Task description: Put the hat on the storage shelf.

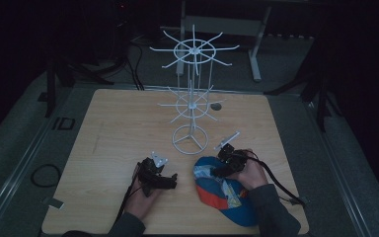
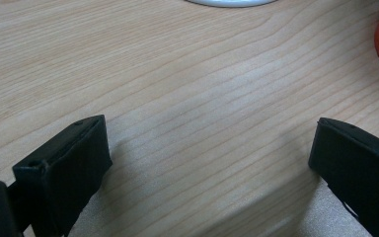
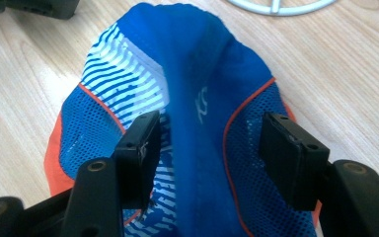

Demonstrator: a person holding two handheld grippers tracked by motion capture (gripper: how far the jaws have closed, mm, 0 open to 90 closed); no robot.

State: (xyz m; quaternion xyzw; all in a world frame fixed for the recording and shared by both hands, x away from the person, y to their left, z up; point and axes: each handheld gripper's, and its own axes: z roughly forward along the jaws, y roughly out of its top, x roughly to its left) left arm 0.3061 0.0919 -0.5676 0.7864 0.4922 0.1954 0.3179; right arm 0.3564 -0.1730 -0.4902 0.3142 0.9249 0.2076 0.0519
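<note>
The high view is looking forward and down from above the near edge of the desk [image 1: 113, 123], taking in the whole top and the white rack [image 1: 192, 98]. The left tool's [image 2: 207, 163] view is sitting very close over bare wood, facing the rack's base ring [image 2: 232, 2]. The right tool's [image 3: 207, 148] view is hovering close over the blue cap [image 3: 197, 98], sharing that ring too.
</note>
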